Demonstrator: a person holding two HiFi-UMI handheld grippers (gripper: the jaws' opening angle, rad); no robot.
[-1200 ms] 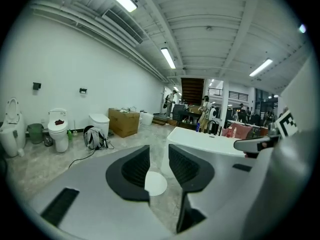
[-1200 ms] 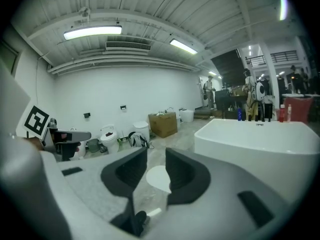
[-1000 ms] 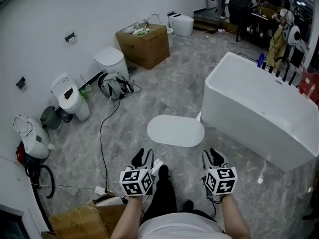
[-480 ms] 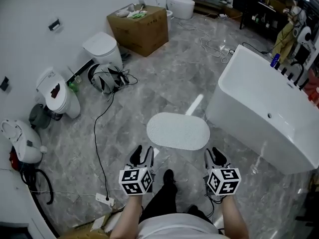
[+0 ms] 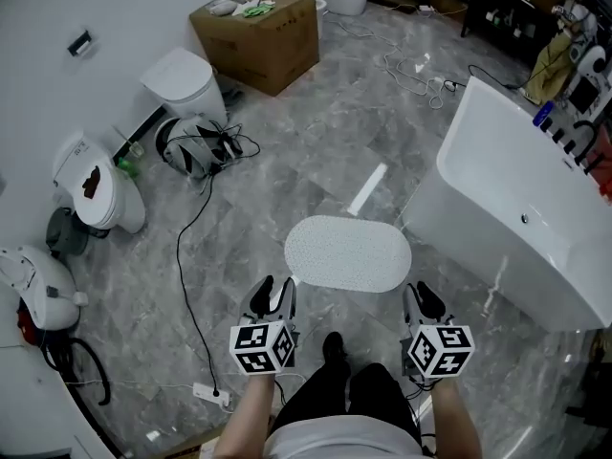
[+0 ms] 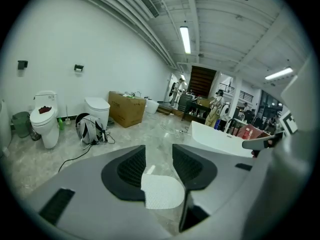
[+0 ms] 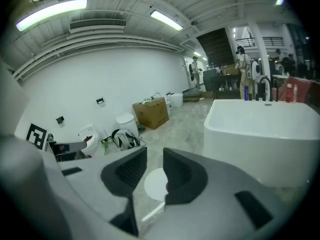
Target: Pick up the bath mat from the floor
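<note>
Left of the bathtub (image 5: 483,242), on the grey marble floor (image 5: 287,161), the following was noted, by descending size.

1. Cardboard box (image 5: 258,36): well away from the bathtub, against the far wall, open at the top.
2. Toilet (image 5: 186,84): further from the bathtub than the box, lid down.
3. Bath mat (image 5: 348,253): white, oval, dotted surface, lying flat on the floor just beside the bathtub's near corner. Its long axis runs side to side across the head view, one rounded end toward the bathtub's base and the other pointing away from it.
4. Left gripper (image 5: 274,296): on the side of the mat away from the bathtub, held above the floor just short of the mat's near edge. Its fingers stand apart with nothing between them; the left gripper view shows the mat on the floor through the gap, untouched.
5. Right gripper (image 5: 421,300): nearer the bathtub, level with the left one and likewise short of the mat's near edge. Its fingers are also apart, the gap narrower, nothing gripped; the mat shows beyond them on the floor.
</note>
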